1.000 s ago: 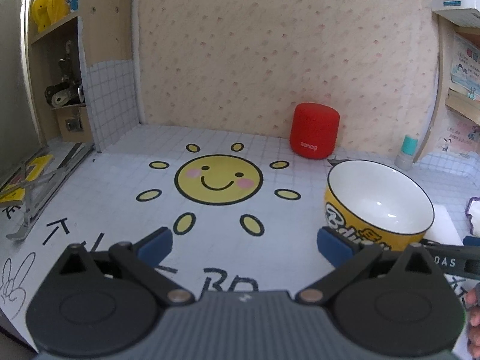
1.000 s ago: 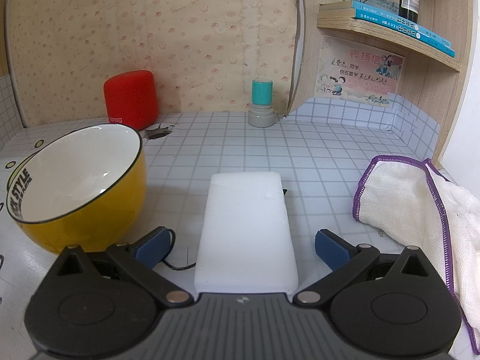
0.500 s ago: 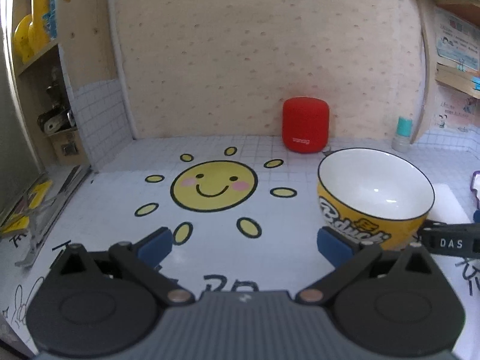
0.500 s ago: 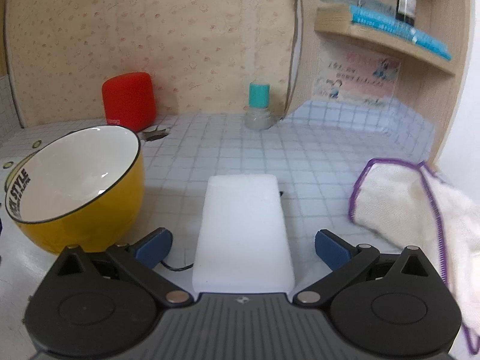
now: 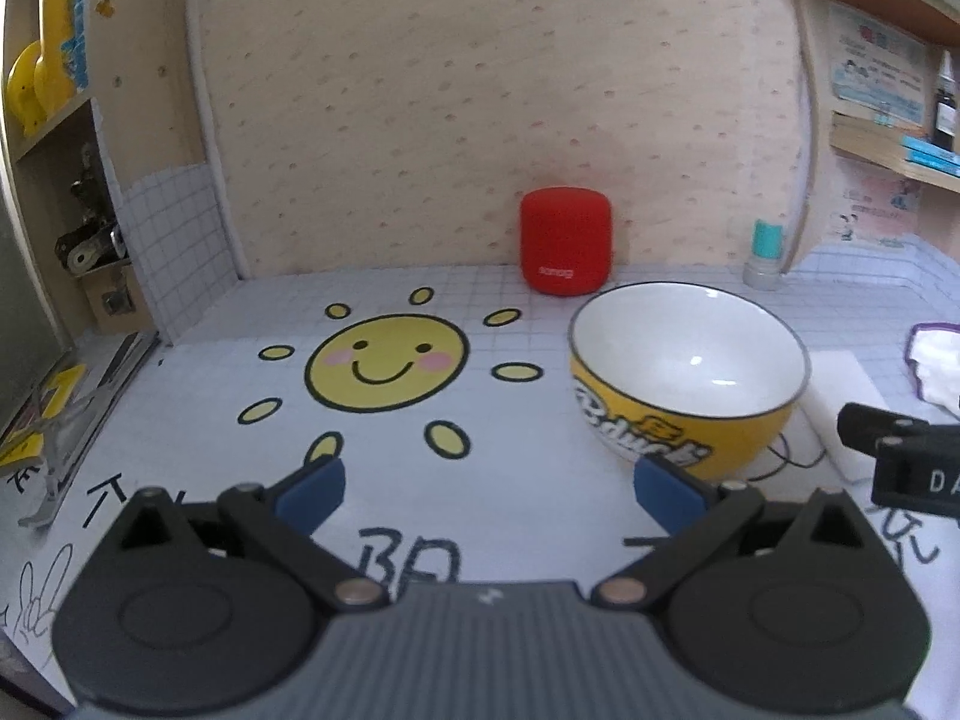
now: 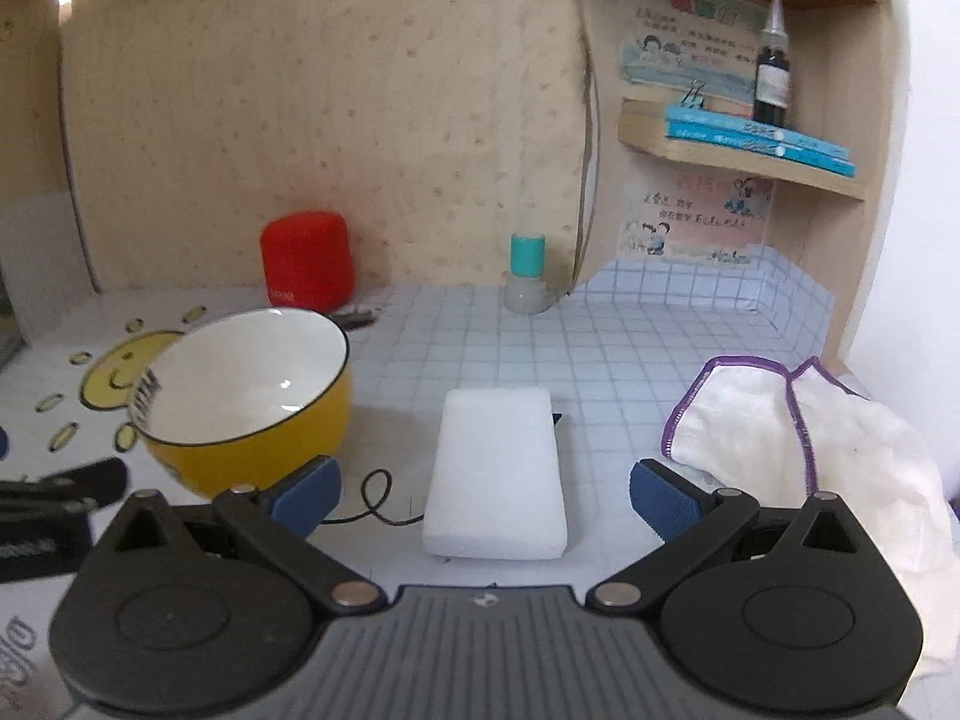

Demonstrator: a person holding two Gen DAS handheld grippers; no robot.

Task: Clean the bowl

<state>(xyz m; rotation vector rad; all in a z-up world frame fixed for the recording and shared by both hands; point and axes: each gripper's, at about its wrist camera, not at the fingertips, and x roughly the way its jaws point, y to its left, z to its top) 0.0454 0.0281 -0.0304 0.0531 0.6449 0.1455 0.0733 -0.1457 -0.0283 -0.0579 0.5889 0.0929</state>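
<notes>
A yellow bowl (image 5: 687, 381) with a white inside stands upright on the table, empty; it also shows in the right wrist view (image 6: 246, 396). A white sponge block (image 6: 498, 474) lies flat to its right, and a white cloth with purple trim (image 6: 798, 450) lies further right. My left gripper (image 5: 489, 489) is open and empty, its right finger just in front of the bowl. My right gripper (image 6: 483, 492) is open and empty, held back from the near end of the sponge, which lies between its fingers' line.
A red cylindrical speaker (image 5: 564, 249) and a teal-capped bottle (image 6: 527, 273) stand by the back wall. A thin black cable (image 6: 372, 504) loops between bowl and sponge. Shelves flank both sides. A sun drawing (image 5: 384, 369) marks the table mat.
Both grippers have pulled back and risen, so more of the table shows. The left view has swung right toward the bowl. Both stay open; nothing on the table has moved.
</notes>
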